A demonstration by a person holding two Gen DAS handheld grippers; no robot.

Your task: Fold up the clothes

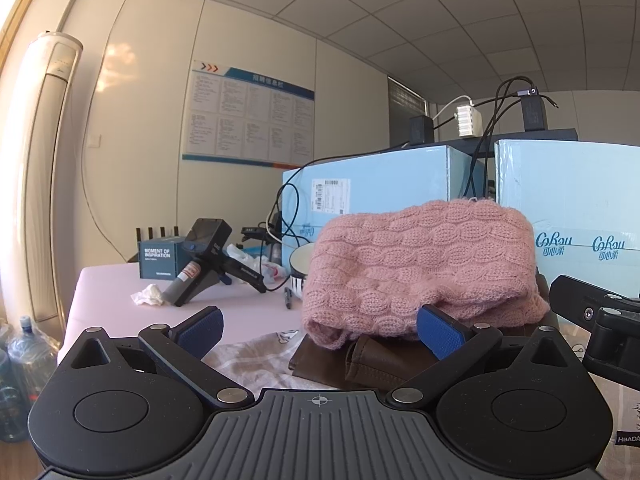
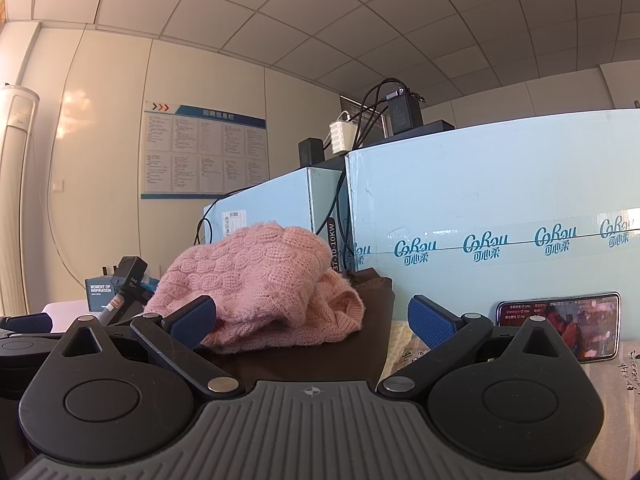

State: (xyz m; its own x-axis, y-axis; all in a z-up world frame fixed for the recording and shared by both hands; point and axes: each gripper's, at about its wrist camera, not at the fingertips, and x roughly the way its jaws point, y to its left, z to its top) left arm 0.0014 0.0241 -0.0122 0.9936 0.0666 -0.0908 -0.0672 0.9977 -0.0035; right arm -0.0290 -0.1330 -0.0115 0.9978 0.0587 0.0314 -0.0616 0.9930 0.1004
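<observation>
A folded pink cable-knit sweater (image 1: 420,268) lies on top of a folded dark brown garment (image 1: 360,364) on the table. It also shows in the right wrist view (image 2: 256,284), on the brown garment (image 2: 312,356). My left gripper (image 1: 320,330) is open and empty, just in front of the pile. My right gripper (image 2: 312,320) is open and empty, low before the same pile. The right gripper's body shows at the right edge of the left wrist view (image 1: 600,320).
Two light blue cartons (image 1: 380,192) (image 2: 500,216) stand behind the pile with chargers and cables on top. A phone (image 2: 560,326) leans on the right carton. A black handheld device (image 1: 208,264), a small box (image 1: 158,258), tissue (image 1: 148,295), a pen (image 1: 287,298) and a bowl (image 1: 300,268) lie at left. Water bottles (image 1: 24,352) stand beside the table.
</observation>
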